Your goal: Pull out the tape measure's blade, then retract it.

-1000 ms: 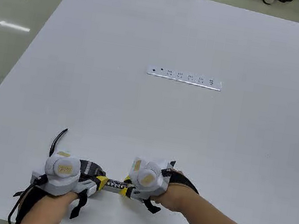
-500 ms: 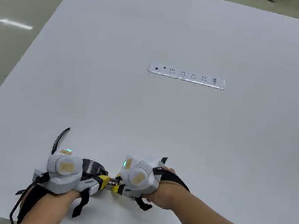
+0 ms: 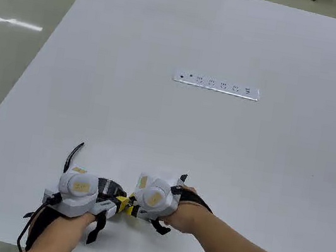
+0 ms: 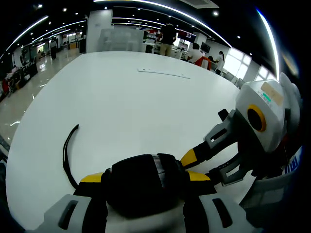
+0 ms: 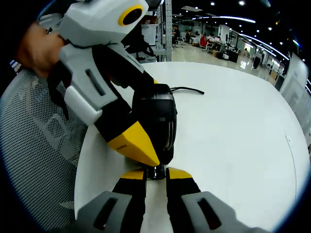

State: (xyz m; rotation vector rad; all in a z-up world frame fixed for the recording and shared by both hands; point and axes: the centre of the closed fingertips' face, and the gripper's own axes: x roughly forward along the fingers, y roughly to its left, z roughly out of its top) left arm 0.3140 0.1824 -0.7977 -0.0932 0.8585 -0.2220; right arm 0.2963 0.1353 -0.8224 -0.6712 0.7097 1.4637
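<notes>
A black tape measure [image 3: 109, 188] sits at the near edge of the white table [image 3: 203, 144]. My left gripper [image 3: 111, 201] is shut on its case, which shows between the yellow jaws as a black body [image 4: 146, 189]. Facing it from the right, my right gripper [image 3: 132, 208] is shut on the blade's end hook [image 5: 155, 171], right against the mouth of the case [image 5: 155, 121]. Hardly any blade shows between the two grippers. The black wrist strap [image 3: 74, 153] trails from the case across the table to the left.
A white power strip [image 3: 216, 86] lies flat near the middle of the table, far beyond the grippers. The table's left edge [image 3: 32, 72] drops to a glossy floor. The near edge runs just under my hands. People and desks stand far behind the table.
My right gripper has moved left toward the case, and the short stretch of blade between the grippers has gone back in. The left gripper has kept hold of the case.
</notes>
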